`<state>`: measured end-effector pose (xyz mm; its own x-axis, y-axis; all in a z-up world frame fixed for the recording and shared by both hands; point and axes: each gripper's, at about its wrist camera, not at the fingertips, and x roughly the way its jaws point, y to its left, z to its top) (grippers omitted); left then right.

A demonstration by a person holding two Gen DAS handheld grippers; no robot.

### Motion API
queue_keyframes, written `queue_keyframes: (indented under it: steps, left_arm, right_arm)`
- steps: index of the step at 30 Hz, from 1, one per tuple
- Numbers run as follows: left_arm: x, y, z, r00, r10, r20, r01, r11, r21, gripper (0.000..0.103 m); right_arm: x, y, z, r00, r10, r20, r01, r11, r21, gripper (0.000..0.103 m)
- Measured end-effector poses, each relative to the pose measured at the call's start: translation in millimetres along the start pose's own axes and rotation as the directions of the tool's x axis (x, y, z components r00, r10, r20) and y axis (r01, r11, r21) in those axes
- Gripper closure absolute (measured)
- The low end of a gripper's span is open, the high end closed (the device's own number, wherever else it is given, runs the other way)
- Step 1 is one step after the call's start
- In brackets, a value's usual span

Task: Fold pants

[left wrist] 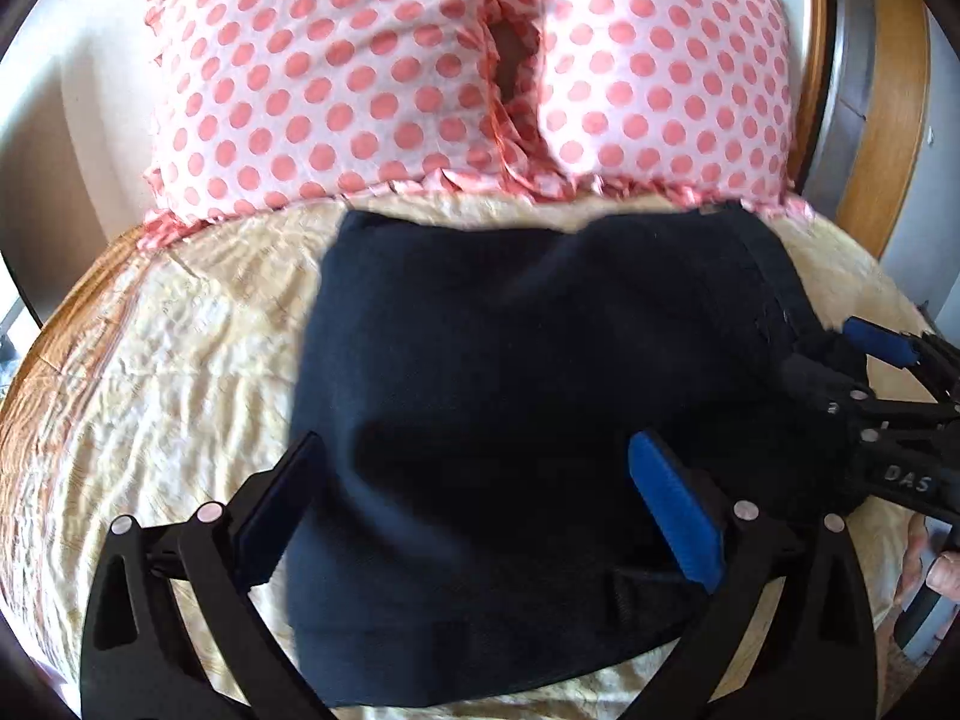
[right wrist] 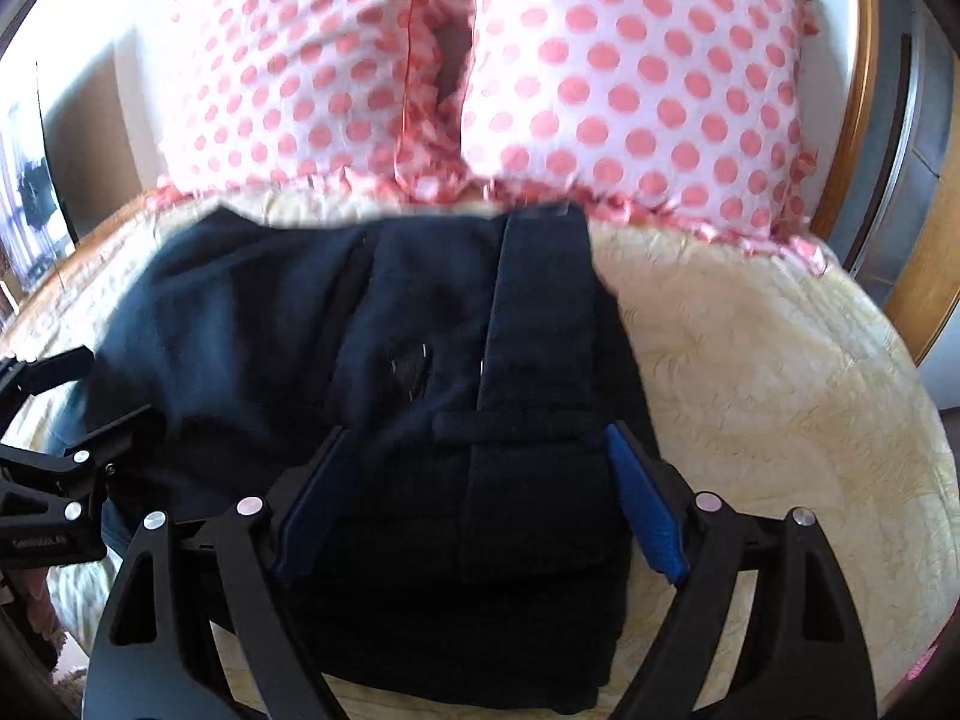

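The dark navy pants [left wrist: 528, 396] lie folded into a thick rectangle on the cream quilt [left wrist: 168, 372]. My left gripper [left wrist: 474, 456] is open, its blue-padded fingers [left wrist: 672, 510] spread over the left half of the pants. My right gripper [right wrist: 474, 450] is open over the right half, above the waistband and belt loop [right wrist: 516, 420]. Each gripper shows in the other's view, the right one [left wrist: 864, 372] at the pants' right edge, the left one [right wrist: 54, 420] at the left edge. Neither holds cloth.
Two white pillows with pink dots [left wrist: 336, 78] [right wrist: 648, 84] stand against the wooden headboard [left wrist: 900, 120] just behind the pants. Cream quilt shows on both sides of the pants [right wrist: 780, 396]. A hand [left wrist: 936, 558] shows at the right edge of the left wrist view.
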<state>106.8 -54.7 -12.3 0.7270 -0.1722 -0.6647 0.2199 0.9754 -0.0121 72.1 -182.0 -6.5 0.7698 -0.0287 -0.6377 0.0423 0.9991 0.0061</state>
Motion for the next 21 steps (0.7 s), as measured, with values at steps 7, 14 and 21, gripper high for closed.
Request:
queue_keyframes:
  steps: [7, 14, 21]
  left_arm:
    - [11.0, 9.0, 51.5, 0.992, 0.107, 0.066, -0.108, 0.994, 0.005, 0.002]
    - [30.4, 3.7, 71.0, 0.991, 0.119, 0.057, -0.119, 0.993, -0.003, 0.002]
    - [52.8, 2.8, 66.0, 0.991, 0.137, 0.000, -0.137, 0.991, -0.009, 0.002]
  right_arm:
    - [19.2, 1.6, 46.6, 0.998, -0.061, 0.022, 0.062, 0.997, -0.040, 0.018]
    - [40.4, 6.2, 58.4, 0.999, -0.043, 0.000, 0.043, 0.998, -0.055, 0.018]
    - [64.6, 17.3, 52.4, 0.994, -0.031, -0.103, 0.020, 0.995, -0.102, 0.018]
